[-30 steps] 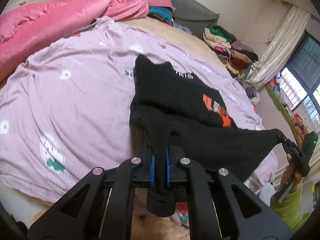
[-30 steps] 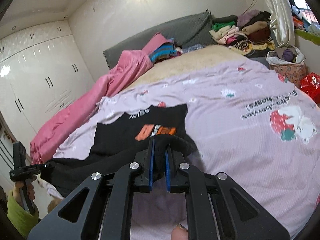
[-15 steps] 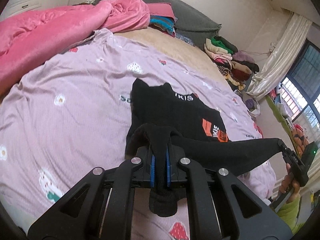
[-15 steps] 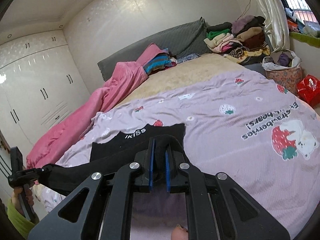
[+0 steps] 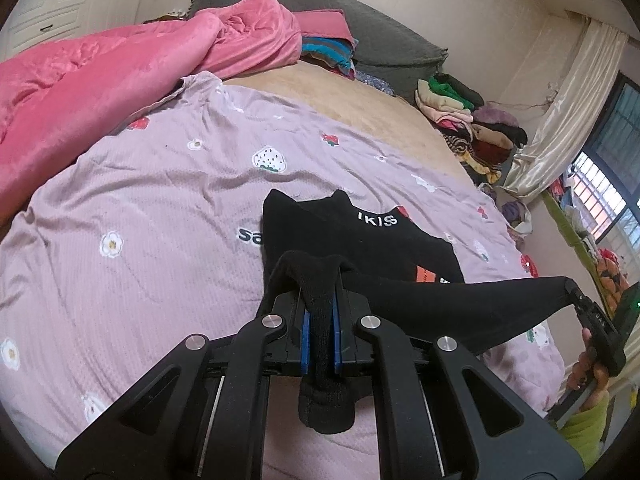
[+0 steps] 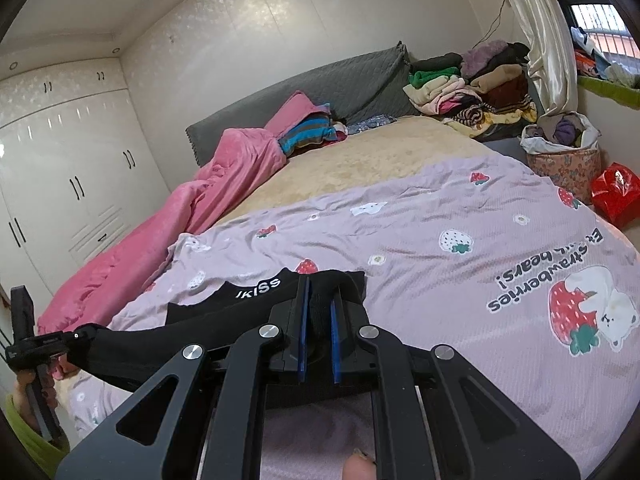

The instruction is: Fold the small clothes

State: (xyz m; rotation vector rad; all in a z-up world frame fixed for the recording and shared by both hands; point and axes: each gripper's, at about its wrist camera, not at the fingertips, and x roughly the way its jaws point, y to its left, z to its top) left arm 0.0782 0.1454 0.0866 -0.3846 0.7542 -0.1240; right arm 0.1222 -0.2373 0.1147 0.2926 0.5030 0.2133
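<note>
A small black garment (image 5: 360, 240) with white lettering and an orange patch lies on the lilac strawberry-print sheet (image 5: 160, 208). Its near edge is lifted and stretched taut between both grippers, folded over the flat part. My left gripper (image 5: 319, 312) is shut on one corner of that edge; a bunch of black cloth hangs behind the pads. My right gripper (image 6: 318, 316) is shut on the other corner. The garment (image 6: 248, 300) also shows in the right wrist view. Each gripper appears in the other's view, the right (image 5: 576, 296) and the left (image 6: 76, 336).
A pink blanket (image 5: 100, 80) is heaped along the left side of the bed. A grey headboard (image 6: 340, 88) stands at the back. Piles of folded clothes (image 6: 468, 88) sit at the far right corner. A basket (image 6: 560, 152) and red bag (image 6: 614, 196) stand beside the bed.
Both grippers have carried the lifted edge forward over the garment toward the headboard. The orange patch is now mostly covered by the folded layer.
</note>
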